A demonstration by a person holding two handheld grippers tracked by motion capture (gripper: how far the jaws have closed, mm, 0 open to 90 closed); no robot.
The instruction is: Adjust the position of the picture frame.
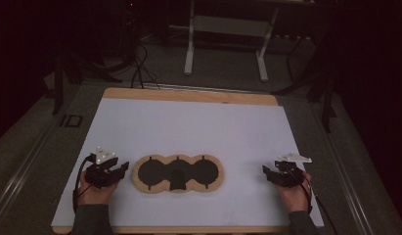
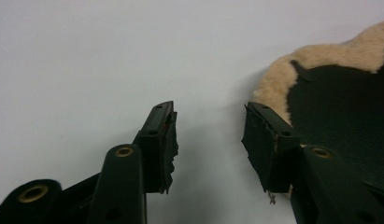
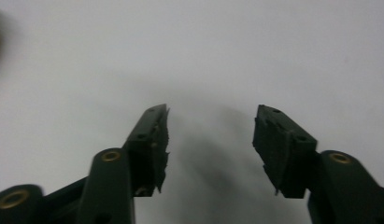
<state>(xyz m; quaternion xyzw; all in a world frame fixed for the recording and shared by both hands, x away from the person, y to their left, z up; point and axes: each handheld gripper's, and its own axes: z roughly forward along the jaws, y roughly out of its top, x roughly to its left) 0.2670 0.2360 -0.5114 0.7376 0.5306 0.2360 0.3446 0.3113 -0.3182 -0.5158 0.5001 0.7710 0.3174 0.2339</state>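
A flat piece with a tan fleecy rim and three dark round panels lies on the white sheet near the front middle. A small dark piece rests on its centre. My left gripper sits just left of it, open, nothing between the jaws. In the left gripper view the gripper is open over bare sheet, with the fleecy rim just beyond the right-hand jaw. My right gripper rests to the right of the piece, apart from it. In the right gripper view that gripper stands open over bare sheet.
The white sheet covers a wooden board on a dark floor. White table legs and cables stand beyond the board's far edge. Both forearms come in from the bottom edge.
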